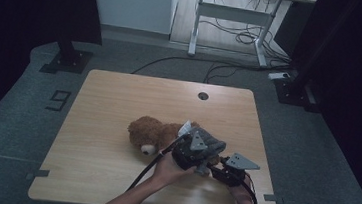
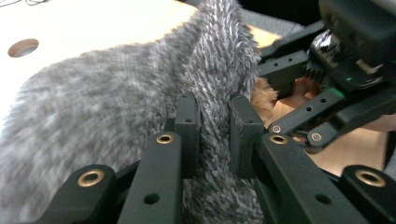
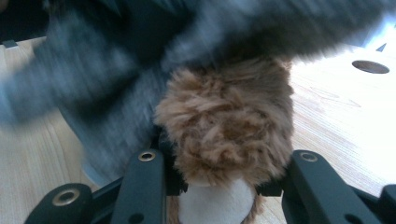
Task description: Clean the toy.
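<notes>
bear: brown teddy bear (image 1: 151,134) lying on its side a bit toward the near edge of the table (image 1: 119,96), head pointing at the left edge, legs trailing off to the right.
cloth: grey fuzzy cloth (image 1: 209,143) draped over the bear's leg end, looks like a little garment, can't tell which kind.
left gripper: left gripper (image 2: 215,135) has its jaws pinched nearly together on a fold of the grey cloth, fur squeezed between the pads (image 2: 189,133).
right gripper: right gripper (image 3: 219,186) is clamped around a brown furry limb with a pale sole, jaws set fairly wide, pressed on both sides of it.
the key bit: the bear's long axis runs left to right along the table, and both grippers sit at its right end, close beside each other, the right one nearer the near right corner.
my guess: the cloth has to travel along that axis, left gripper pulling while the right one anchors the limb. blurry in the right gripper view, so not sure how far on it is.
</notes>
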A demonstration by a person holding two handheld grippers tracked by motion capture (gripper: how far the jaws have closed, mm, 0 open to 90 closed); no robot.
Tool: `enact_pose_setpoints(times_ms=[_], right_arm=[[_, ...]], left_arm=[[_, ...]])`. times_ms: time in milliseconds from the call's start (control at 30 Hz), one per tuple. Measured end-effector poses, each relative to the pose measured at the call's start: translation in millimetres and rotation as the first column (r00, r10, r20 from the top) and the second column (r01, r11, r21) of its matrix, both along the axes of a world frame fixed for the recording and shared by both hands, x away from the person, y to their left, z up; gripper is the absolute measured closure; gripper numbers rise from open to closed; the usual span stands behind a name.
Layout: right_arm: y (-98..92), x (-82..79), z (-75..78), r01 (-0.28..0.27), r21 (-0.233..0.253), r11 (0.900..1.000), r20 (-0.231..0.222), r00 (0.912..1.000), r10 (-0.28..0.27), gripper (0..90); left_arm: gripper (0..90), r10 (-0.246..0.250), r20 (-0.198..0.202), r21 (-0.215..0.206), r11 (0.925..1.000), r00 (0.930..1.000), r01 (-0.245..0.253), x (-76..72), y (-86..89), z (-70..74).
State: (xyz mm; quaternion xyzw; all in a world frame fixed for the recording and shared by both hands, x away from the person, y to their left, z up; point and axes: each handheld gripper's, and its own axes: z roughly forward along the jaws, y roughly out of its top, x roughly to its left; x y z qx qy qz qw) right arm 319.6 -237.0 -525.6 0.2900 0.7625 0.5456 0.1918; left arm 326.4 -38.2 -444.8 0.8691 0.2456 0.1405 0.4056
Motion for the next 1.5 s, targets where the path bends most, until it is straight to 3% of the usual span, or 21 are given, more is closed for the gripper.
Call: enact_pose_setpoints(times_ms=[167, 333, 433, 500, 633, 700, 933, 1133, 1267, 1500], right_arm=[[-2.2, 0.9, -1.9, 0.001, -0.001, 1.000, -0.004, 1.0000, -0.001, 62.5], [-1.5, 0.6, -1.5, 0.003, -0.001, 1.000, -0.002, 1.0000, -0.003, 62.5], [-1.8, 0.9, -1.5, 0.003, 0.000, 1.000, -0.003, 1.0000, -0.003, 62.5], [-2.3, 1.0, -1.6, 0.002, -0.002, 1.000, -0.003, 1.0000, -0.002, 62.5], [-2.5, 1.0, -1.9, -0.006, 0.004, 1.000, -0.002, 1.0000, 0.006, 62.5], [-1.4, 0.7, -1.7, -0.010, 0.003, 1.000, 0.000, 1.0000, 0.010, 62.4], [-2.0, 0.9, -1.7, -0.004, 0.000, 1.000, -0.001, 1.0000, 0.004, 62.4], [-3.0, 1.2, -2.3, -0.001, 0.002, 1.000, 0.000, 1.0000, 0.001, 62.2], [-2.8, 1.1, -2.4, 0.000, 0.004, 1.000, -0.002, 1.0000, 0.000, 62.2], [-2.8, 1.2, -2.5, 0.000, 0.003, 1.000, -0.002, 1.0000, 0.000, 61.7]], left_arm=[[76.4, 0.031, 0.032, 0.038, 0.9987, 0.9990, -0.033, 3.7, 8.8, -3.0], [76.7, 0.088, 0.029, 0.034, 0.9955, 0.9957, -0.089, 11.3, 42.6, 0.6], [76.9, 0.137, 0.041, 0.012, 0.9904, 0.9897, -0.138, 13.0, 69.8, 5.2], [77.1, 0.183, 0.055, 0.001, 0.9831, 0.9816, -0.183, 14.6, 88.2, 7.3], [77.4, 0.228, 0.001, -0.061, 0.9717, 0.9736, -0.228, 21.8, 124.7, 9.5], [77.4, 0.242, 0.002, -0.085, 0.9669, 0.9703, -0.241, 21.4, 135.4, 14.7], [77.0, 0.274, 0.067, -0.097, 0.9587, 0.9593, -0.268, 21.1, 145.5, 36.6], [76.2, 0.309, 0.106, -0.103, 0.9489, 0.9452, -0.298, 27.0, 153.5, 52.7], [76.2, 0.326, 0.084, -0.114, 0.9419, 0.9416, -0.316, 35.5, 159.8, 52.8], [76.4, 0.314, 0.019, -0.085, 0.9463, 0.9491, -0.312, 46.9, 161.9, 30.6]])
